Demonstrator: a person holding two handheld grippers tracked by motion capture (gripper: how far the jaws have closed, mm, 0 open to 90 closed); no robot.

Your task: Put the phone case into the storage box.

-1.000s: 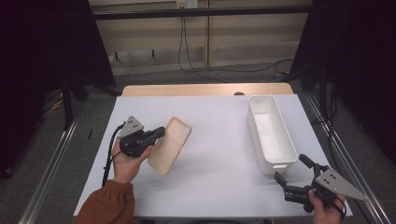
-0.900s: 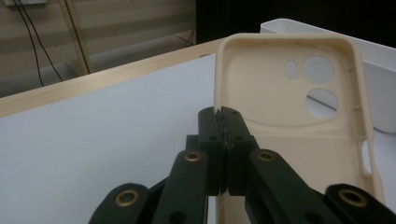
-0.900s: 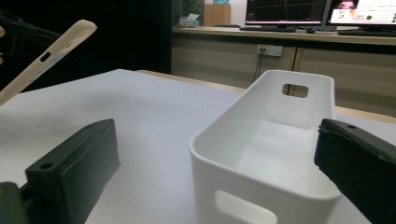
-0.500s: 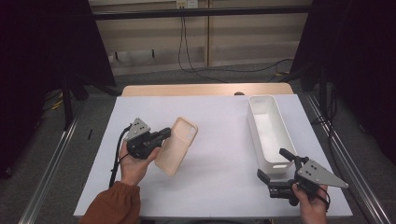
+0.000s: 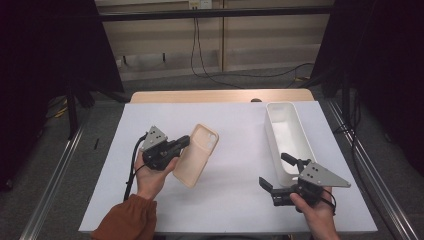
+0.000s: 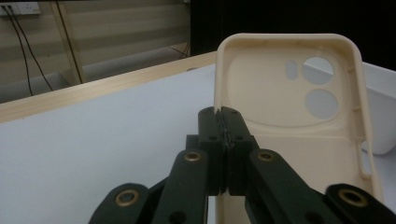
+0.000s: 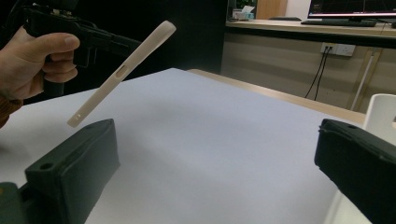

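A cream phone case [image 5: 196,154] hangs tilted above the white table [image 5: 235,125], left of centre. My left gripper [image 5: 184,143] is shut on its left edge; in the left gripper view the jaws pinch the rim of the case [image 6: 299,107], whose hollow inside and camera holes face the camera. My right gripper [image 5: 280,172] is low at the table's front right, jaws wide open with nothing between them. The right gripper view shows the case [image 7: 121,72] edge-on in the air, held by the left gripper [image 7: 135,46].
A long white bin [image 5: 277,117] stands along the right side of the table, right next to my right gripper; its wall [image 7: 380,109] shows at the right. A wooden strip [image 5: 220,96] runs along the far edge. Cables hang behind.
The left gripper has carried the phone case to the right and slightly away. The right gripper has moved left along the front edge, close to the near end of the bin.
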